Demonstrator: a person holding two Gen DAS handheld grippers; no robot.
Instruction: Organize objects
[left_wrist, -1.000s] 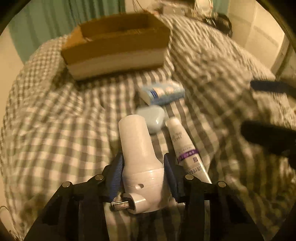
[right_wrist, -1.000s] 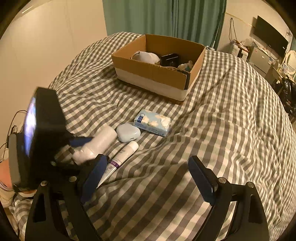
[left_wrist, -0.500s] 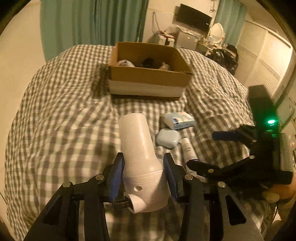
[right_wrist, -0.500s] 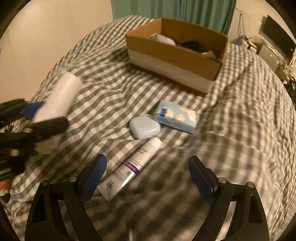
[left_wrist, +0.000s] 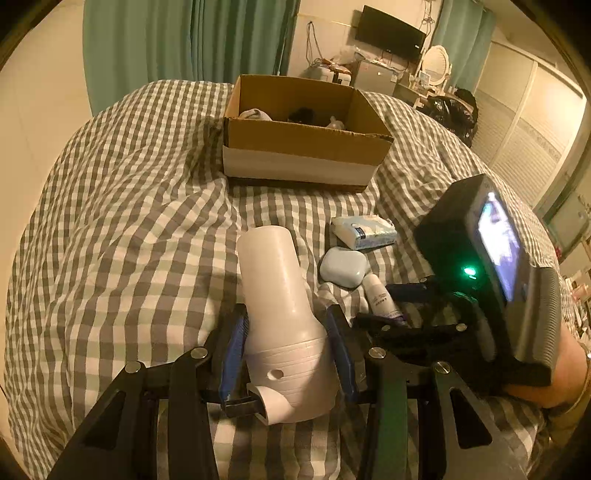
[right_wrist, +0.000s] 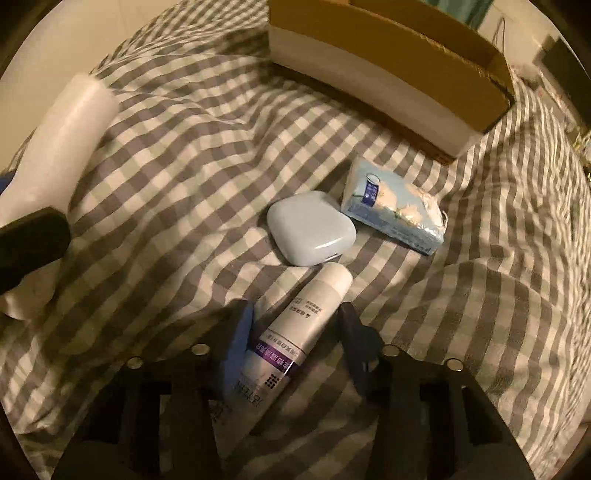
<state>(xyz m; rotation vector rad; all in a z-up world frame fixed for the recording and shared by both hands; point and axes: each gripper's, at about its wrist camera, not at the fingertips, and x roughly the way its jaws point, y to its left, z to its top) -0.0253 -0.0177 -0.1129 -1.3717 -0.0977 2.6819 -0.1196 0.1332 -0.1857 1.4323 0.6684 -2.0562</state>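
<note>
My left gripper (left_wrist: 286, 332) is shut on a white plastic bottle (left_wrist: 280, 299) and holds it above the checked bedspread; the bottle also shows at the left of the right wrist view (right_wrist: 62, 147). My right gripper (right_wrist: 295, 328) is low over the bed with its jaws on either side of a white tube with a purple band (right_wrist: 291, 332); I cannot tell if they touch it. A pale blue case (right_wrist: 310, 232) and a tissue pack (right_wrist: 395, 218) lie just beyond. An open cardboard box (left_wrist: 303, 136) holding a few items stands further back.
The bed has a grey and white checked cover (left_wrist: 129, 221) with folds. Green curtains (left_wrist: 184, 44), a wall TV (left_wrist: 389, 31) and cluttered furniture stand behind the bed. The right gripper's body with a lit screen (left_wrist: 498, 273) sits at the right of the left wrist view.
My left gripper has lifted the white bottle off the bed. My right gripper has moved down and forward, and its jaws have narrowed around the tube.
</note>
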